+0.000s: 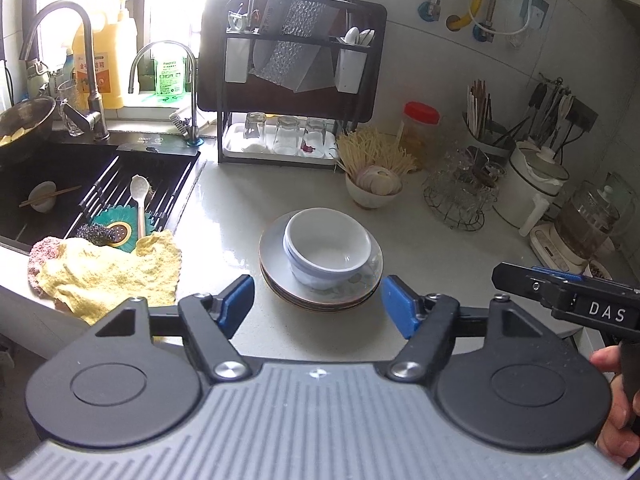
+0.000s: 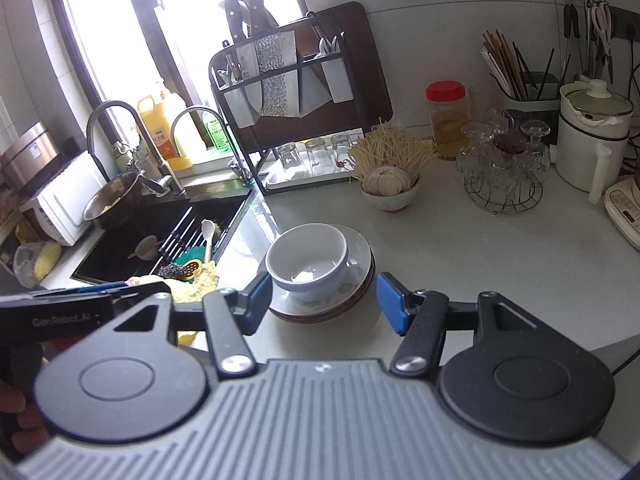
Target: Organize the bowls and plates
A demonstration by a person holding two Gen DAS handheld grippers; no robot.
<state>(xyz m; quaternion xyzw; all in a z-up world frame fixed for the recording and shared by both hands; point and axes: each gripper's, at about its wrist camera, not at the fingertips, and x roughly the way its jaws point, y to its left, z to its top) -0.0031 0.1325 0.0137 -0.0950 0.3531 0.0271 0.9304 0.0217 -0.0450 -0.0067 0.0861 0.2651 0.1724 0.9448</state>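
Observation:
A stack of plates (image 1: 276,276) lies on the white counter, with stacked white bowls (image 1: 328,246) sitting in it. My left gripper (image 1: 318,306) is open and empty, just short of the stack's near edge, jaws spread wider than the bowls. In the right wrist view the same plates (image 2: 356,280) and bowls (image 2: 308,258) lie straight ahead. My right gripper (image 2: 322,302) is open and empty, its blue pads either side of the stack's near rim. The right gripper's body also shows in the left wrist view at the right edge (image 1: 568,294).
A black sink (image 1: 80,184) with spoon, bowl and scrubber is at the left, a yellow cloth (image 1: 108,272) on its edge. A dish rack (image 1: 288,92) with glasses stands behind. A bowl of noodles (image 1: 372,184), glassware stand (image 1: 460,188) and kettle (image 1: 536,184) stand at the right.

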